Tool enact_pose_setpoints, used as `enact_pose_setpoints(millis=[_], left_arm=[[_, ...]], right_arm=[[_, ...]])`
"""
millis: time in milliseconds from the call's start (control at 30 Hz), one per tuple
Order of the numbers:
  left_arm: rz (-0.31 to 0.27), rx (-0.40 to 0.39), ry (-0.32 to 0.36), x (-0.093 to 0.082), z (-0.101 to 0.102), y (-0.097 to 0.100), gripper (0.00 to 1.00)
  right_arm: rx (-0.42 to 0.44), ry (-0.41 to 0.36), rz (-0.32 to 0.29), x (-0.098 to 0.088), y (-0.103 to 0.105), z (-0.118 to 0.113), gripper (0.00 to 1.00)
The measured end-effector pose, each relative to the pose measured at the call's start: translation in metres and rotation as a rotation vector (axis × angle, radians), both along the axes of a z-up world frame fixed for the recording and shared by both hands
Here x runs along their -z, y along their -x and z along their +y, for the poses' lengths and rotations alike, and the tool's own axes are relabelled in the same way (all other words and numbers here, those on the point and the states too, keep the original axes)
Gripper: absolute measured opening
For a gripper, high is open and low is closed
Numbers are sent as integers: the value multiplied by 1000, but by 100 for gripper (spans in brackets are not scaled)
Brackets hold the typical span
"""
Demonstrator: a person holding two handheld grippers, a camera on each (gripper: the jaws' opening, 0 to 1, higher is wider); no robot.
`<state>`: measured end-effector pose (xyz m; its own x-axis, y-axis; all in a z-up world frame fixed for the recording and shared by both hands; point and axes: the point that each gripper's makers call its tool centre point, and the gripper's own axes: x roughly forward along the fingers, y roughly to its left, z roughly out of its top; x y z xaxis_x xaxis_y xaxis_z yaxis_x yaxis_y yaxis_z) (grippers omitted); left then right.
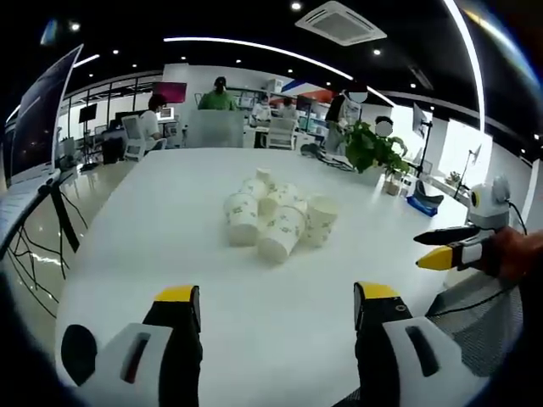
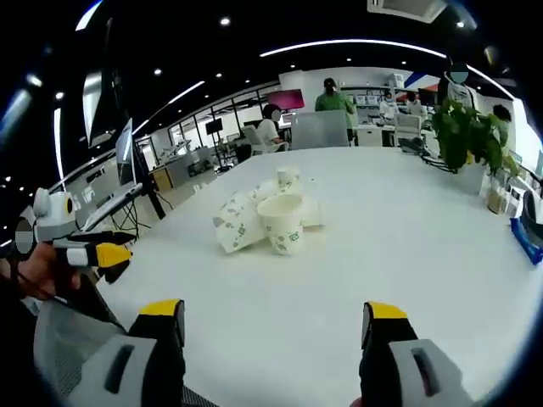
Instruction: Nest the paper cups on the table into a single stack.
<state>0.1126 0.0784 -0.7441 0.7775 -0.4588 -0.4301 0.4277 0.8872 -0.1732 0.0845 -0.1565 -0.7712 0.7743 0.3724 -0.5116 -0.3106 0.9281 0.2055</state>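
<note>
Room: an open office with a dark ceiling, strip lights and a ceiling air unit; desks, chairs and screens stand beyond the far edge of the table, with several people among them, one in a green top (image 1: 218, 99).
Table: a large white table (image 1: 170, 220) with a smooth, glossy top carries everything; its wide near part lies bare between the tongs and the cups.
Monitor: a big dark flat screen (image 1: 38, 119) on a stand rises at the left edge in the left gripper view, with cables hanging below it.
Plant: a leafy green potted plant (image 1: 373, 151) stands near the far right side of the table, well apart from the cups; a small blue object lies nearby at the table edge.
Cups: white paper cups with a green leaf print (image 1: 276, 216) sit in a loose cluster around the middle of the table, some upright with open mouths, some tipped on their sides and touching each other; what is inside the upright ones cannot be made out.
Left tongs: the left tongs (image 1: 278, 305), white with yellow-tipped black jaws, are spread wide above the near table, grasping nothing.
Right tongs: the right tongs (image 2: 276, 322) are likewise spread wide and empty, short of the cups.
</note>
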Motion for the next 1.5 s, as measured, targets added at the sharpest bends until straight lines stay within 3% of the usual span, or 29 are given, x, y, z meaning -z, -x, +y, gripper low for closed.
enact_pose_setpoints(millis=[367,1167,1500], left_arm=[[0,-5,7,2,2,-2,72],[-4,-11,6,0,3,-2,73],[-7,-15,18,-1,4,-4,73]], right_arm=[[-9,6,2,-3,2,2,86],[0,11,62,11,-3,-3,84],[-6,19,49,4,-39,-1,81]])
